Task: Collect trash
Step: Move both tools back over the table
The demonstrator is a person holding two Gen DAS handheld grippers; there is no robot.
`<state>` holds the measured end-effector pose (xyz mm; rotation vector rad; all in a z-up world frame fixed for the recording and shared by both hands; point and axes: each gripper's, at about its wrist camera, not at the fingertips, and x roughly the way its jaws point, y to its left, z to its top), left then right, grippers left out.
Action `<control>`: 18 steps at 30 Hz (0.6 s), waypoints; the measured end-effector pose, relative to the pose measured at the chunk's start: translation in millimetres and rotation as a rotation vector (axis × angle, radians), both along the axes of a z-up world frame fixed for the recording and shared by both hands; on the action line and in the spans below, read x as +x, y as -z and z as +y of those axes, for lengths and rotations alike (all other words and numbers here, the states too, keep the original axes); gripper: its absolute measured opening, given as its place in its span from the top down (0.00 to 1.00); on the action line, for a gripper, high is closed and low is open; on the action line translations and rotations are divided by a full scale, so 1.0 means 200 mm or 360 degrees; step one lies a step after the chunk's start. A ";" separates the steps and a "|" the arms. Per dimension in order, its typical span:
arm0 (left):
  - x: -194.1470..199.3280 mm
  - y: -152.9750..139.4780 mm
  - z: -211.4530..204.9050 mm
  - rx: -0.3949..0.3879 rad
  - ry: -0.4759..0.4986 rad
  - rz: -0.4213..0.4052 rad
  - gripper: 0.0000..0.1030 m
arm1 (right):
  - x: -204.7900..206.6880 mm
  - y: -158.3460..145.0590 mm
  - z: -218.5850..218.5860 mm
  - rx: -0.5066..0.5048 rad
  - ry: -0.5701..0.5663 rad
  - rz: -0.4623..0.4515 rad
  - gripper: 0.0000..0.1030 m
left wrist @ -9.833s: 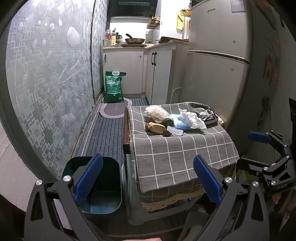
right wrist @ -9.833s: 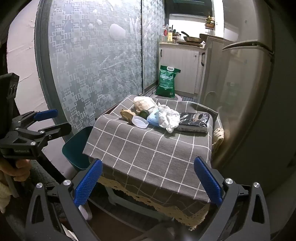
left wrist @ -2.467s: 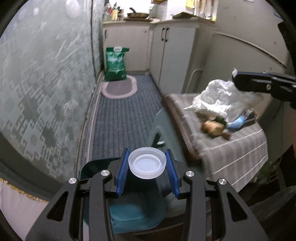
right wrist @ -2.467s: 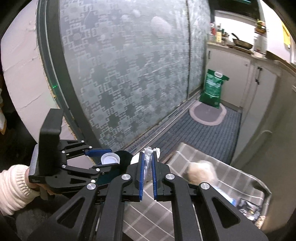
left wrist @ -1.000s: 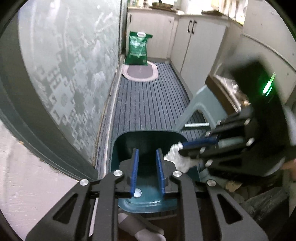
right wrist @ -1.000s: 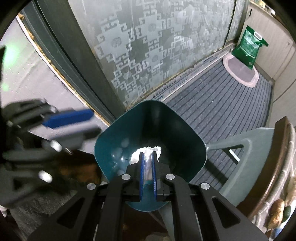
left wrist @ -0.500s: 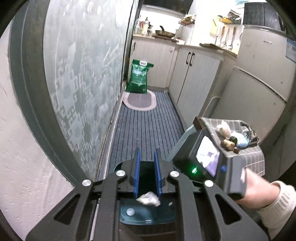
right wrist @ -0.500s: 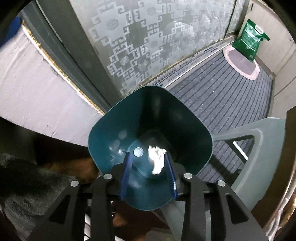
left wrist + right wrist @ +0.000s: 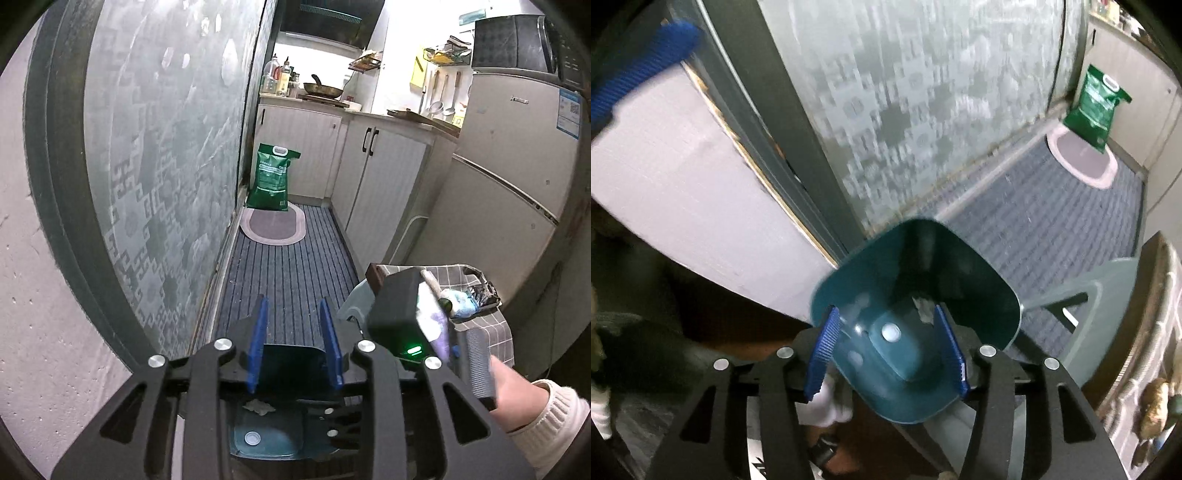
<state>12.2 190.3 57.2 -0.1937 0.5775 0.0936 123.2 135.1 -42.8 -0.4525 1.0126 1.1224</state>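
A dark teal trash bin (image 9: pixel 964 273) stands on the floor by the frosted glass door; it also shows in the left wrist view (image 9: pixel 288 443). Inside lie a clear plastic lid (image 9: pixel 891 333) and a crumpled white tissue (image 9: pixel 925 308); both also show in the left wrist view, the lid (image 9: pixel 252 439) and the tissue (image 9: pixel 259 406). My right gripper (image 9: pixel 886 350) is open and empty right above the bin. My left gripper (image 9: pixel 293 343) is open and empty, raised over the bin. More trash (image 9: pixel 461 301) sits on the checked table (image 9: pixel 495 332) at right.
The right gripper's body (image 9: pixel 406 317) and the hand holding it are at the right of the left wrist view. A frosted glass door (image 9: pixel 166 147) runs along the left. A green bag (image 9: pixel 271 177) and an oval mat (image 9: pixel 273 225) lie down the striped floor. Cabinets and a fridge (image 9: pixel 517 166) line the right.
My right gripper has opened wider after dropping the tissue into the bin and has lifted. My left gripper has opened and tilted up toward the kitchen.
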 end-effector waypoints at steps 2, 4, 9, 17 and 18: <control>0.00 -0.01 -0.01 0.0010 0.0002 -0.0007 0.67 | 0.00 -0.06 -0.04 0.0047 0.0012 -0.0035 0.46; 0.01 -0.02 -0.04 0.0019 0.0009 -0.0013 0.65 | 0.00 -0.13 -0.10 0.0105 0.0041 -0.0062 0.46; 0.05 -0.02 -0.10 0.0032 0.0040 -0.0012 0.62 | 0.03 -0.22 -0.24 0.0171 0.0096 -0.0115 0.45; 0.13 -0.02 -0.23 0.0049 0.0109 -0.0013 0.57 | 0.12 -0.31 -0.49 0.0222 0.0222 -0.0196 0.45; 0.14 -0.02 -0.25 0.0051 0.0121 -0.0009 0.57 | 0.14 -0.33 -0.53 0.0229 0.0248 -0.0212 0.44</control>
